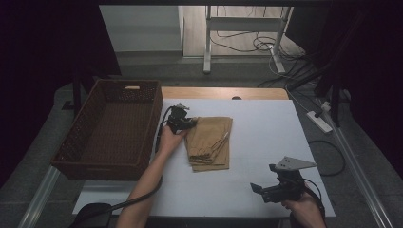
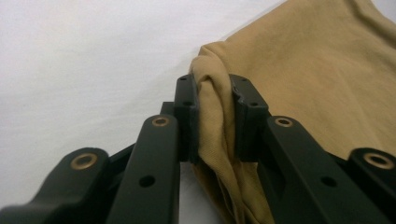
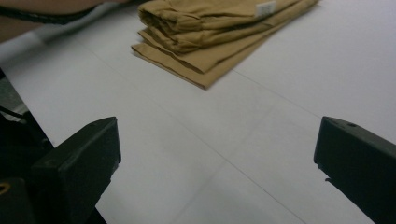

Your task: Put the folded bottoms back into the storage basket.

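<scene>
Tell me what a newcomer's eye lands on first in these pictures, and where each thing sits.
A folded tan garment lies mid-table on the white table cover, and the left hand-held gripper pinches a bunched edge of it between its jaws. To the left, a dark woven basket sits beside the cloth. Near the front right corner, the right hand-held gripper is held with its jaws wide apart, away from the garment.
</scene>
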The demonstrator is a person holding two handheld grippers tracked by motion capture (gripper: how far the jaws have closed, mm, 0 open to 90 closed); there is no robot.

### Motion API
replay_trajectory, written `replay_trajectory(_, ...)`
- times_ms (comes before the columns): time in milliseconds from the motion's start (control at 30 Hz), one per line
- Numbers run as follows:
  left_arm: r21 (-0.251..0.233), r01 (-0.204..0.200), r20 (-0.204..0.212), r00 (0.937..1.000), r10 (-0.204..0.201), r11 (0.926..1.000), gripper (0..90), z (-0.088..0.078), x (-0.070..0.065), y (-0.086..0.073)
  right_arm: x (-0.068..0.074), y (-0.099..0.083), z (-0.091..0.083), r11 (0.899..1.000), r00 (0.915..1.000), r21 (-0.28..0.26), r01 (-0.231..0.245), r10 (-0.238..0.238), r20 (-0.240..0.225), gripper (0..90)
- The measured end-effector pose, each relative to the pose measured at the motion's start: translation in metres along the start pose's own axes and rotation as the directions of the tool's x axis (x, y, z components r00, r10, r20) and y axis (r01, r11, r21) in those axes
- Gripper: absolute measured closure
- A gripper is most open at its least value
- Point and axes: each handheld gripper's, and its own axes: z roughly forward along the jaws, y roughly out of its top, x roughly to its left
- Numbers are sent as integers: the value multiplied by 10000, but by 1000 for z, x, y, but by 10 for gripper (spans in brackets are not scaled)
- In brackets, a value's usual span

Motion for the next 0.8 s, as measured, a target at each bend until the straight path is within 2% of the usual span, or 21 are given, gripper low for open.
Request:
replay_trajectory(67, -10, -35, -38, 10000, 35, 10000, 743, 0, -1, 0, 2, 2, 5, 9998, 9999, -147, 109, -111, -75, 4)
replay_trajectory(367, -45, -8, -36, 10000, 8, 10000, 743, 0, -1, -1, 4, 14, 19, 9974, 9957, -191, 700, -710, -586, 5)
replay_trajectory(533, -72, -25, -67, 10000, 25, 10000, 743, 0, -1, -1, 4, 20, 29, 9967, 9947, -416, 696, -725, -732, 5)
replay_trajectory(633, -75, -38, -89, 10000, 37, 10000, 743, 0, -1, -1, 5, 22, 38, 9959, 9927, -316, 842, -866, -836, 5)
replay_trajectory(800, -80, -59, -113, 9999, 58, 10000, 743, 0, -2, -1, 6, 27, 50, 9971, 9898, -14, 764, -761, -1207, 5)
